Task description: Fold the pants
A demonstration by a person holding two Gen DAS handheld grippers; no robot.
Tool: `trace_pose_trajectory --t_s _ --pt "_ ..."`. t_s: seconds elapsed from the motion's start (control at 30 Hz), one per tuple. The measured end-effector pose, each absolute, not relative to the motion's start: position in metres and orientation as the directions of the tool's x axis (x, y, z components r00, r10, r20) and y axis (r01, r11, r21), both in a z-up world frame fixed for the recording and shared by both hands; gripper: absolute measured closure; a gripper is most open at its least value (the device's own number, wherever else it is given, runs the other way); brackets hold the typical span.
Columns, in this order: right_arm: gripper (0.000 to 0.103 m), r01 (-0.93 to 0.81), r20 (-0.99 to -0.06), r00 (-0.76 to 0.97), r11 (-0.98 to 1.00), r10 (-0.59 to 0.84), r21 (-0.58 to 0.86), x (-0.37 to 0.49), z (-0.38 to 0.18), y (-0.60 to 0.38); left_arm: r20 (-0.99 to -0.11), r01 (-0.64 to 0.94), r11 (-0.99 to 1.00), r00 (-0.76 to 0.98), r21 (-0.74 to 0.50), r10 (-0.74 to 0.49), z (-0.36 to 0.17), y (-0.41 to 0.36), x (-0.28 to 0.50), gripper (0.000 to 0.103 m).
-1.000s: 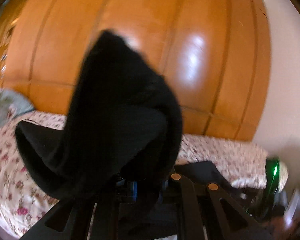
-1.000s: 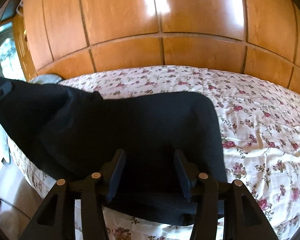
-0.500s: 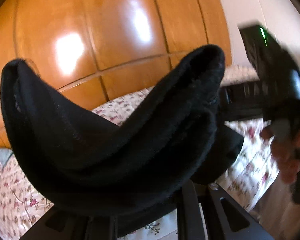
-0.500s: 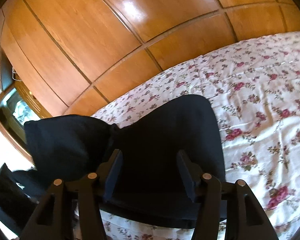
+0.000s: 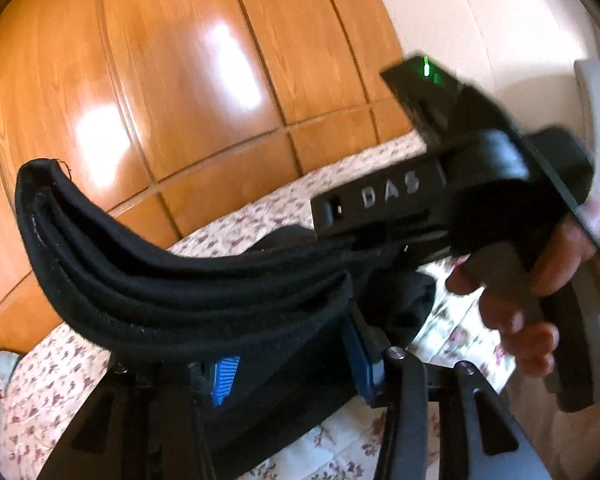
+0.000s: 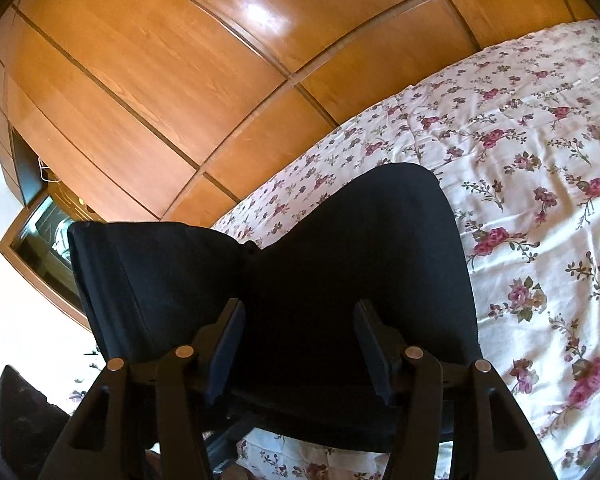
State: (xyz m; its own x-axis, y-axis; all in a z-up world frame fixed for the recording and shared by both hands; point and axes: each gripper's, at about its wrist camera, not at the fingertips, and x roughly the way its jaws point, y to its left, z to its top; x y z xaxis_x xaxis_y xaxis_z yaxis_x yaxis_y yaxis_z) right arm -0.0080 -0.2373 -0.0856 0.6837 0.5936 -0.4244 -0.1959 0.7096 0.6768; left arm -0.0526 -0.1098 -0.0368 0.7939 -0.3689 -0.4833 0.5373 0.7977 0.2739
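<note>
Pants are draped between the opening jaws of the left hand-held gripper, trailing toward 10 o'clock, while the right hand-held gripper is seen unclenched over them.

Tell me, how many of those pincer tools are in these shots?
2: the left gripper, jaws opening around the black pants, and the right gripper over them.

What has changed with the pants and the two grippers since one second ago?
The left gripper swung its bunched end of the pants over toward the right gripper, and its jaws are opening, cloth between them. The right gripper's view rolled; its open jaws stay over the pants on the bed.
</note>
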Motion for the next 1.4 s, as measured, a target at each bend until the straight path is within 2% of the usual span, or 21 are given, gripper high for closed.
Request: trace_pose_trajectory --t_s 0.13,0.3,0.37,0.5,0.6,0.7,0.83,0.93,1.0,1.07,1.2,1.23,1.3,1.37,1.4 --pt "0.045 -0.168 -0.407 0.700 0.689 0.587 0.705 -0.007 -0.087 -0.247 -0.520 0.580 0.770 0.759 0.265 -0.393 -0.037 -0.114 -0.032 0.055" --pt "0.044 -0.167 -0.375 0.691 0.642 0.618 0.749 -0.005 -0.089 -0.257 -0.629 0.677 0.705 0.646 0.209 -0.433 -0.054 -0.130 -0.012 0.055" --pt "0.042 -0.175 -0.367 0.688 0.634 0.626 0.753 -0.005 -0.089 -0.258 -0.623 0.698 0.697 0.622 0.165 -0.475 -0.051 -0.125 -0.015 0.055" --pt "0.037 -0.194 -0.348 0.672 0.610 0.653 0.769 -0.004 -0.089 -0.259 -0.554 0.710 0.704 0.575 -0.030 -0.603 -0.035 -0.093 -0.024 0.053" --pt "0.033 -0.215 -0.341 0.658 0.601 0.671 0.770 -0.004 -0.088 -0.256 -0.524 0.634 0.764 0.615 -0.115 -0.589 -0.033 -0.062 -0.032 0.053" --pt "0.029 -0.220 -0.344 0.646 0.598 0.682 0.771 -0.003 -0.088 -0.253 -0.505 0.499 0.848 0.693 -0.180 -0.515 -0.033 -0.020 -0.026 0.053" --pt "0.023 -0.218 -0.299 0.638 0.539 0.709 0.813 -0.001 -0.091 -0.259 -0.545 0.260 0.947 0.775 -0.189 -0.321 -0.043 0.038 -0.009 0.047" --pt "0.021 -0.224 -0.286 0.653 0.539 0.702 0.812 -0.003 -0.088 -0.263 -0.566 0.160 0.957 0.778 -0.240 -0.272 -0.048 0.063 0.005 0.045" --pt "0.019 -0.229 -0.260 0.660 0.518 0.705 0.824 -0.006 -0.087 -0.269 -0.575 0.117 0.938 0.763 -0.326 -0.296 -0.055 0.080 0.010 0.036" --pt "0.013 -0.227 -0.252 0.651 0.500 0.716 0.836 -0.006 -0.089 -0.271 -0.580 0.098 0.914 0.745 -0.394 -0.330 -0.065 0.090 0.013 0.035" --pt "0.012 -0.242 -0.330 0.628 0.579 0.705 0.778 -0.003 -0.085 -0.255 -0.584 0.107 0.888 0.718 -0.446 -0.379 -0.079 0.089 0.015 0.033" --pt "0.016 -0.244 -0.363 0.629 0.618 0.687 0.747 -0.001 -0.082 -0.248 -0.582 0.111 0.882 0.712 -0.459 -0.393 -0.082 0.085 0.017 0.033" --pt "0.033 -0.235 -0.460 0.633 0.720 0.623 0.653 0.004 -0.081 -0.231 -0.577 0.105 0.877 0.715 -0.468 -0.394 -0.083 0.087 0.017 0.033" --pt "0.071 -0.221 -0.559 0.618 0.804 0.553 0.552 0.012 -0.083 -0.212 -0.583 0.105 0.883 0.715 -0.457 -0.386 -0.080 0.085 0.016 0.033" --pt "0.078 -0.227 -0.587 0.616 0.832 0.525 0.506 0.014 -0.082 -0.204 -0.585 0.102 0.886 0.716 -0.452 -0.381 -0.078 0.084 0.014 0.033"
